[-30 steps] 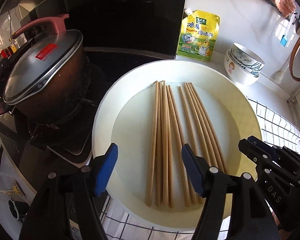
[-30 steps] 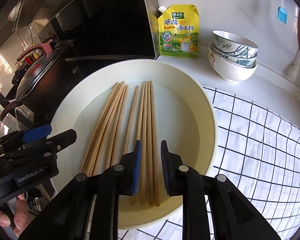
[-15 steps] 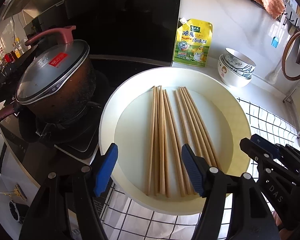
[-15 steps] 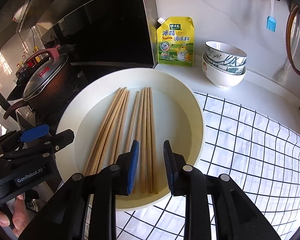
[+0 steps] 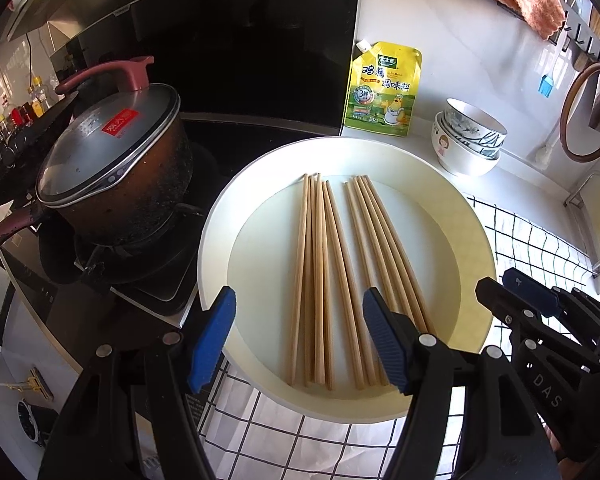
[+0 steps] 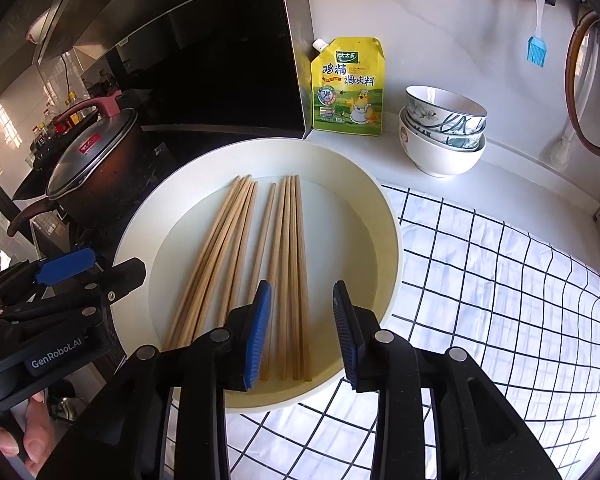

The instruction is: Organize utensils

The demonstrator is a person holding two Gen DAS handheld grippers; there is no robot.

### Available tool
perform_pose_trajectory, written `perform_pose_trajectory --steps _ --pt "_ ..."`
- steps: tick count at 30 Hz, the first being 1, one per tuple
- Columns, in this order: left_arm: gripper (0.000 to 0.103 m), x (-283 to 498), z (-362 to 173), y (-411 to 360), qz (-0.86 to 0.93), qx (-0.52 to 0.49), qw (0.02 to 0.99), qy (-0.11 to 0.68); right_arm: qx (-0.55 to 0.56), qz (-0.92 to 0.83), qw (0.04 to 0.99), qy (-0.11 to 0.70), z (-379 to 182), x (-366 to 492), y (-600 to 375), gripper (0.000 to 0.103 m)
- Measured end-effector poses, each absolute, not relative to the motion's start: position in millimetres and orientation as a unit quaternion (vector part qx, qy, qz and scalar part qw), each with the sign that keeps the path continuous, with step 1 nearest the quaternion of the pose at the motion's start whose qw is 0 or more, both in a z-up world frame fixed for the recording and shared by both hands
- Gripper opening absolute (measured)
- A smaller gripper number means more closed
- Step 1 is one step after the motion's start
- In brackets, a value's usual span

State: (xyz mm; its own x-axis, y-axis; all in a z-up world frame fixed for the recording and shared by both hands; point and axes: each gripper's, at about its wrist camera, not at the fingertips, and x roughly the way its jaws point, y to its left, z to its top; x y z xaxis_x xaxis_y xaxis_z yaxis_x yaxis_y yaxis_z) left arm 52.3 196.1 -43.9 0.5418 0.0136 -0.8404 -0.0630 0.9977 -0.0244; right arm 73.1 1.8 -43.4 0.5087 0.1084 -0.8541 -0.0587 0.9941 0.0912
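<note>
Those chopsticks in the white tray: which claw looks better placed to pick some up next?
Probably the right claw: it hangs over the near ends of the right bunch of chopsticks, jaws opening, nothing gripped. The left claw is open and empty too.

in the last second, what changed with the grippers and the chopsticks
The right gripper is opening its jaws, and nothing is between them. Both grippers drew back from the plate, so more of the checked cloth shows. The left gripper stayed open and empty; the chopsticks lie unmoved.
</note>
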Motion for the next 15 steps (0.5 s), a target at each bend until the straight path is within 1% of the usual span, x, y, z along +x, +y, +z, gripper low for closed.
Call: perform_pose_trajectory --steps 4,7,12,15 --pt "0.069 52.1 -41.7 196.3 0.023 -0.027 0.878 0.478 0.024 0.046 0.869 0.493 -42.6 73.1 2.0 0.037" --pt "0.069 51.9 -40.8 196.2 0.023 -0.027 0.878 0.477 0.024 0.046 0.869 0.493 -42.1 73.6 2.0 0.041" --pt "0.070 53.0 -40.2 196.4 0.023 -0.027 0.878 0.477 0.022 0.045 0.868 0.493 -42.0 74.2 2.1 0.043" --pt "0.072 52.9 -40.1 196.3 0.023 -0.028 0.878 0.477 0.019 0.041 0.869 0.493 -41.9 74.4 1.5 0.045"
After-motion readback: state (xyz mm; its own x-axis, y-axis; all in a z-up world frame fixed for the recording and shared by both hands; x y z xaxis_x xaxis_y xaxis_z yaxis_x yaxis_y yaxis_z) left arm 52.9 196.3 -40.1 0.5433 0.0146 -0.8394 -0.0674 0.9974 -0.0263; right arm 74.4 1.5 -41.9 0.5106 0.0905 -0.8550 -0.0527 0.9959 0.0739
